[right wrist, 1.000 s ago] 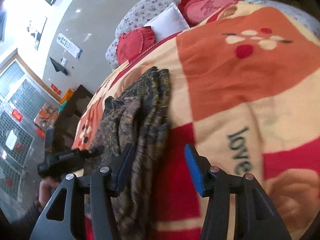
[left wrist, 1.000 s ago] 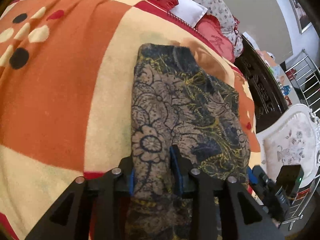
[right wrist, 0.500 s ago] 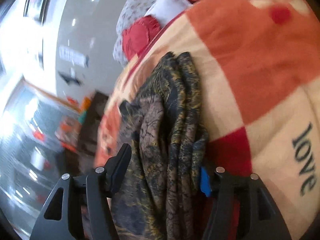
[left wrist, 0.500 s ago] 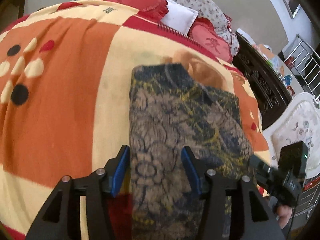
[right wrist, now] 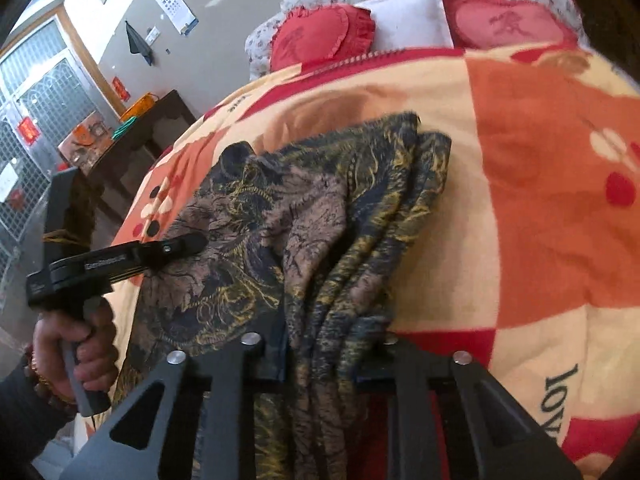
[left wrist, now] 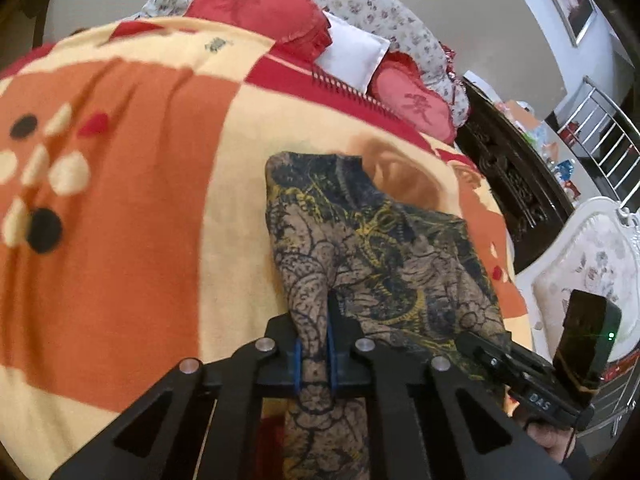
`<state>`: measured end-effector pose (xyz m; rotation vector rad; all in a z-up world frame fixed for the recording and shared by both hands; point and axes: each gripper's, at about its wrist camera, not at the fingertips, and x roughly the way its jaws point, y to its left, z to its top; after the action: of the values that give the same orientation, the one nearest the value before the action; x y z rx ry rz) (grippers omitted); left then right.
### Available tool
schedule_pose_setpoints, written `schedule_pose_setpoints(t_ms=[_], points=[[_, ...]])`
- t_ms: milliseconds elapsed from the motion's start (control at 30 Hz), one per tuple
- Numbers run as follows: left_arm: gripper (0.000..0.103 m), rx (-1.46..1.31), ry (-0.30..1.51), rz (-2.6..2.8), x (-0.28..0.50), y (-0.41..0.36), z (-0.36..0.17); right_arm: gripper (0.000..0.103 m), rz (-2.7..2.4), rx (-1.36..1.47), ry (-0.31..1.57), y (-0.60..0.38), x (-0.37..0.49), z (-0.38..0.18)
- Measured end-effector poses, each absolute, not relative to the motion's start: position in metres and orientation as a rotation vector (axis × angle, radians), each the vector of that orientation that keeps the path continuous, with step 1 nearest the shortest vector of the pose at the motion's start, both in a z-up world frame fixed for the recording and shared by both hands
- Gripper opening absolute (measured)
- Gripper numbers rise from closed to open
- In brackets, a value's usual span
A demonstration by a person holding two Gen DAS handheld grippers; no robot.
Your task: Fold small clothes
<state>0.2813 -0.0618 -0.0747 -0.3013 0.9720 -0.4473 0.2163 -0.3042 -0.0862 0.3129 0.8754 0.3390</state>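
both grippers angle down over the bed's blanket [left wrist: 120,240]. left gripper [left wrist: 314,354] has just clenched on the patterned garment [left wrist: 380,248] at 6 o'clock; right gripper [right wrist: 320,354], just closing, grasps its bunched folds.

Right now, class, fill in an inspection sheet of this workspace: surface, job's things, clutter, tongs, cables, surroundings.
Surface: bed under an orange, cream and red blanket.
Job's things: one dark patterned garment, partly folded, its near end bunched in folds.
Clutter: two red heart cushions and a white pillow at the head of the bed.
Tongs: left tongs have just closed and pinch the garment's near left edge; right tongs have just closed on the bunched folds at its right edge.
Cables: nothing seen.
Surroundings: dark carved wooden furniture, white upholstered chair, metal rack, barred window.
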Motion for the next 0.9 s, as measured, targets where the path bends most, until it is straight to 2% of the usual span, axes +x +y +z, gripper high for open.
schedule_pose_setpoints(t_ms=[133,267,333,400,433,533,667,700,767,833,900], points=[[0.009,-0.235,0.943,-0.393,0.287,-0.037,-0.059,0.021,0.389,0.332,0.854,-0.281,0.218,-0.074],[0.012,-0.181,1.012,-0.378,0.307,-0.035,-0.078,0.021,0.374,0.338,0.873,-0.256,0.23,-0.08],[0.022,-0.084,1.03,-0.364,0.309,-0.047,-0.095,0.023,0.329,0.373,0.912,-0.261,0.235,-0.093],[0.024,-0.058,1.003,-0.361,0.304,-0.048,-0.094,0.032,0.31,0.457,0.927,-0.273,0.237,-0.103],[0.029,-0.074,0.984,-0.369,0.299,-0.044,-0.089,0.034,0.309,0.51,0.932,-0.28,0.235,-0.104],[0.04,-0.087,0.93,-0.357,0.283,-0.027,-0.075,0.034,0.308,0.564,0.908,-0.298,0.216,-0.091],[0.045,-0.123,0.819,-0.377,0.239,-0.014,-0.045,0.034,0.263,0.464,0.834,-0.302,0.176,-0.059],[0.045,-0.133,0.803,-0.398,0.227,-0.016,-0.04,0.033,0.262,0.421,0.817,-0.294,0.169,-0.05],[0.046,-0.122,0.77,-0.414,0.199,-0.027,-0.034,0.015,0.272,0.318,0.785,-0.268,0.156,-0.033],[0.046,-0.111,0.767,-0.407,0.18,-0.038,-0.036,0.012,0.292,0.2,0.8,-0.239,0.144,-0.03],[0.045,-0.098,0.85,-0.384,0.169,-0.049,-0.053,0.012,0.28,0.108,0.817,-0.221,0.131,-0.036]])
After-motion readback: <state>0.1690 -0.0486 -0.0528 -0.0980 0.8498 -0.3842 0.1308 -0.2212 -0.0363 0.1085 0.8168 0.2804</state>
